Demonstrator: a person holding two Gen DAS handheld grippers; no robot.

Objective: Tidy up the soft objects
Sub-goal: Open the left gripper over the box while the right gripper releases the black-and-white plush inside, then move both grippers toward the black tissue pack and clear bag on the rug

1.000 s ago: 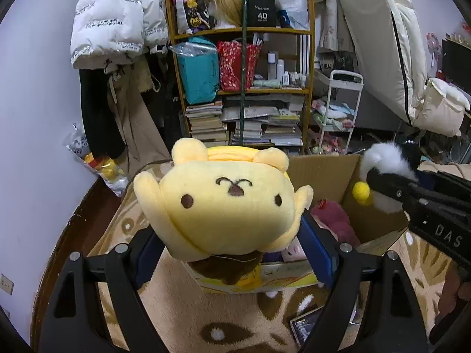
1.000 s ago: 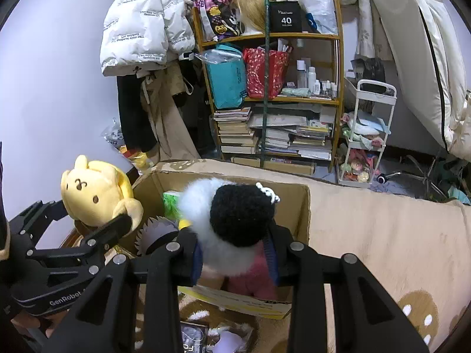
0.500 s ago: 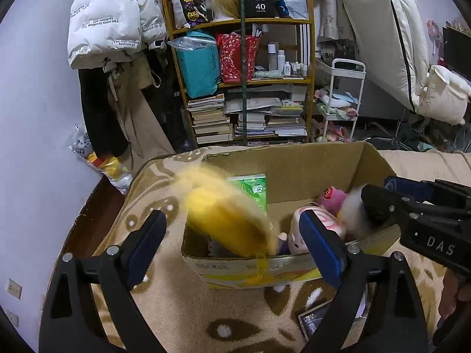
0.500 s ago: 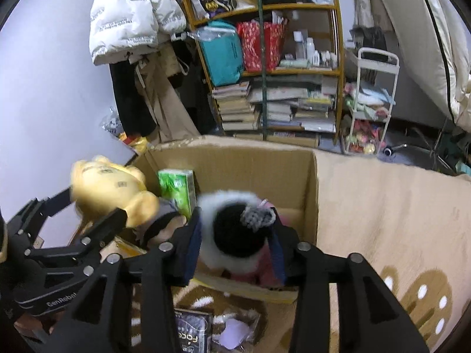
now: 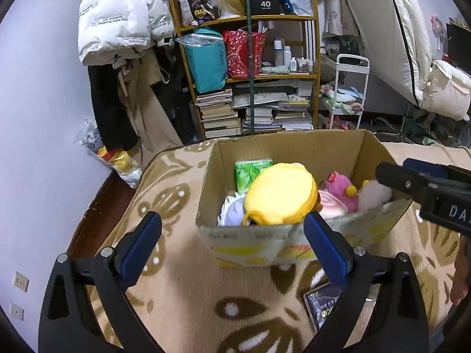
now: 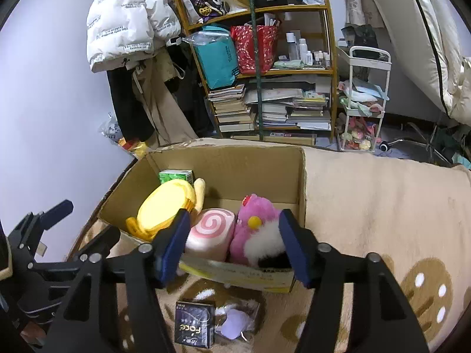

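Note:
An open cardboard box (image 5: 294, 150) (image 6: 235, 161) stands on a beige patterned blanket. Inside lie a yellow plush (image 5: 279, 194) (image 6: 164, 209), a pink swirl roll plush (image 6: 210, 232), a pink, white and black plush (image 6: 259, 232) (image 5: 341, 194), a green pack (image 5: 250, 170) and a pale lilac plush (image 5: 232, 213). My left gripper (image 5: 232, 241) is open and empty in front of the box's near wall. My right gripper (image 6: 234, 245) is open and empty just above the box's near edge, over the pink plush.
A black "face" box (image 6: 194, 326) and a clear packet with a lilac item (image 6: 235, 320) lie on the blanket in front of the box. A crowded shelf (image 5: 250, 73), hanging coats (image 5: 123, 29) and a white trolley (image 6: 365, 100) stand behind. Wooden floor shows at left (image 5: 97, 211).
Both grippers opened. The yellow plush dropped from my left gripper into the box; the pink, white and black plush dropped from my right gripper into the box.

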